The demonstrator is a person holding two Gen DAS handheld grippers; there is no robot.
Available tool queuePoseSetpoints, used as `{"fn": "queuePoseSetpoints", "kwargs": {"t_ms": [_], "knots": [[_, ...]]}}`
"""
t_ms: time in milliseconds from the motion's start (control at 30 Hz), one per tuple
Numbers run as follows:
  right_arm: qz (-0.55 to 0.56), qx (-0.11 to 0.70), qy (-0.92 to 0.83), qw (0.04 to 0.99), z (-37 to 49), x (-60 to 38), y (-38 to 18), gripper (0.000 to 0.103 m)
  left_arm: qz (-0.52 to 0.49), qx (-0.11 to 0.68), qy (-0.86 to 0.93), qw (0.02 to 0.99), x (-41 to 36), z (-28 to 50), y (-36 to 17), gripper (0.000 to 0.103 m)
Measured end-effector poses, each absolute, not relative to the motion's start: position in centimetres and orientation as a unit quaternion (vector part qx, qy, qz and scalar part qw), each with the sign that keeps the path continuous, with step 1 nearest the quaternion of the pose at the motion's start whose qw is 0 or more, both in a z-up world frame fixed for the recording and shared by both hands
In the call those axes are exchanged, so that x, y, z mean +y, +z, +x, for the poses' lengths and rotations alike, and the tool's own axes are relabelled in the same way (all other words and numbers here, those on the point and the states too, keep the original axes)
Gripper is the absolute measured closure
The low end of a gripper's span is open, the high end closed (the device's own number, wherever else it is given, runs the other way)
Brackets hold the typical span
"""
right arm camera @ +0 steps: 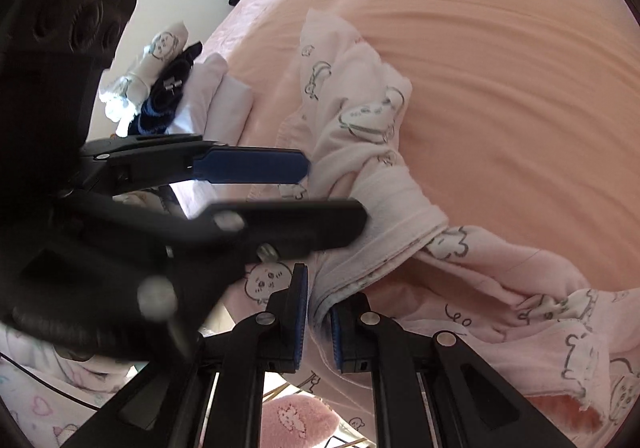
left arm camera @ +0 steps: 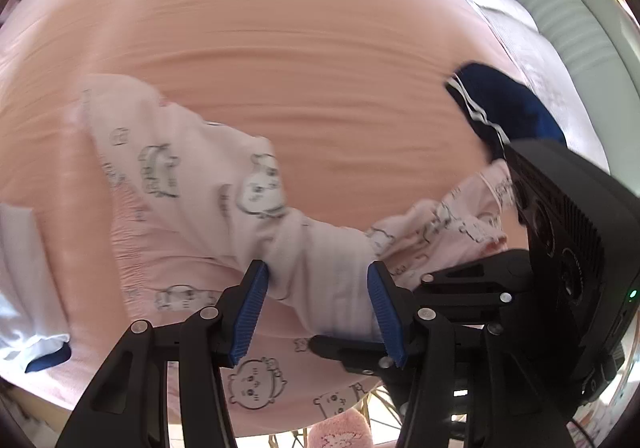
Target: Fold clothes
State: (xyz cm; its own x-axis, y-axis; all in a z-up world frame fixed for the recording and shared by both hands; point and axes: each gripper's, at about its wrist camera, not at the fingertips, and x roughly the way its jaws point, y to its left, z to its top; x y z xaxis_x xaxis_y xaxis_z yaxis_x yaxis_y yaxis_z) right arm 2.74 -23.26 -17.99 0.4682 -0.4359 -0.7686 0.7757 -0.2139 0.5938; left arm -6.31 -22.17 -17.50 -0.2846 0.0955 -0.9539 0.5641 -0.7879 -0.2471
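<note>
1. Lying rumpled across the near edge of the peach sheet (left arm camera: pixel 320 28): the pink garment (left arm camera: pixel 256 188), printed with cartoon animals, its ribbed waistband (right arm camera: pixel 394 204) bunched toward the grippers.
2. Standing with fingers wide apart: the left gripper (left arm camera: pixel 318 300), blue pads flanking a ridge of the waistband cloth without pinching it.
3. Closing nearly together on the waistband's hem: the right gripper (right arm camera: pixel 318 322), a thin fold of cloth running down between its pads; cannot tell whether actually pinching.
4. Crossing in front of the right wrist view from the left: the left gripper's fingers, tips resting just beside the waistband.
5. Trailing away to the right in the right wrist view: one garment leg (right arm camera: pixel 560 312), creased and partly folded over itself.
6. Sitting well apart at the sheet's right edge: a navy item (left arm camera: pixel 504 108) with white stripes.
7. Stacking at the sheet's left edge: folded clothes (right arm camera: pixel 192 88), near the left gripper.
8. Stretching open beyond the garment: a broad, lightly wrinkled span of sheet.
9. Dropping off just below the grippers: the bed's near edge, a pink slipper (right arm camera: pixel 296 422) showing underneath.
</note>
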Motion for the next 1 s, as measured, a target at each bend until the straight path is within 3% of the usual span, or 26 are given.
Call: {"fn": "queuePoseSetpoints", "kwargs": {"t_ms": [300,400,567,1000], "knots": [[0.612,0.165,-0.491,0.597,2.9,-22.3,-18.6,0.094,0.583,0.292,-0.736,0.181,-21.7,-6.4,-19.8,0.055],[0.621,0.181,-0.487,0.587,2.6,-22.2,-18.8,0.094,0.581,0.311,-0.728,0.187,-21.6,-5.5,-20.7,0.063],[0.634,0.186,-0.481,0.576,1.6,-21.6,-18.7,0.083,0.577,0.339,-0.719,0.188,-21.9,-4.7,-22.0,0.065],[0.708,0.051,-0.482,0.513,-2.9,-21.9,-20.4,0.079,0.568,0.331,-0.731,0.185,-21.8,-0.1,-21.3,0.063]]}}
